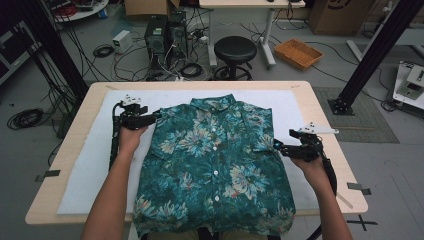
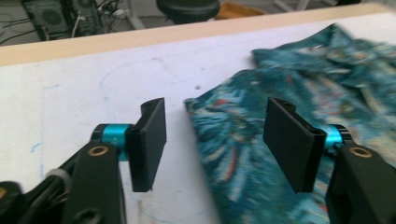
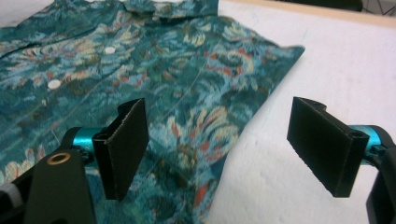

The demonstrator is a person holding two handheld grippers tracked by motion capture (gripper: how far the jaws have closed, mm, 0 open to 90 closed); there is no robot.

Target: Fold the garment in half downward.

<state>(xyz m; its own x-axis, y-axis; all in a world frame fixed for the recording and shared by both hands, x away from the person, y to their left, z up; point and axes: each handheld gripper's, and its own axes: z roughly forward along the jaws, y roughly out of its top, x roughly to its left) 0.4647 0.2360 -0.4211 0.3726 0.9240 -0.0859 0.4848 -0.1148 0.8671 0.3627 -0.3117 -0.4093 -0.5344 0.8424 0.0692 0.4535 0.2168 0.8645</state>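
Observation:
A teal floral short-sleeved shirt [image 1: 215,155] lies flat, buttoned and collar away from me, on a white mat [image 1: 90,165] covering the wooden table [image 1: 62,155]. My left gripper [image 1: 155,116] is at the shirt's left sleeve. In the left gripper view its jaws [image 2: 217,107] stand apart with the sleeve's corner [image 2: 233,140] lying between them, and the pads are clear of the cloth. My right gripper [image 1: 278,146] sits at the right sleeve. In the right gripper view it [image 3: 219,107] is open wide, straddling the shirt's edge [image 3: 140,56] low over the mat.
Beyond the table's far edge stand a black stool [image 1: 235,50], computer towers [image 1: 165,32] with tangled cables and a wicker basket [image 1: 298,52]. Black frame posts [image 1: 372,50] rise at both sides. Bare mat flanks the shirt on both sides.

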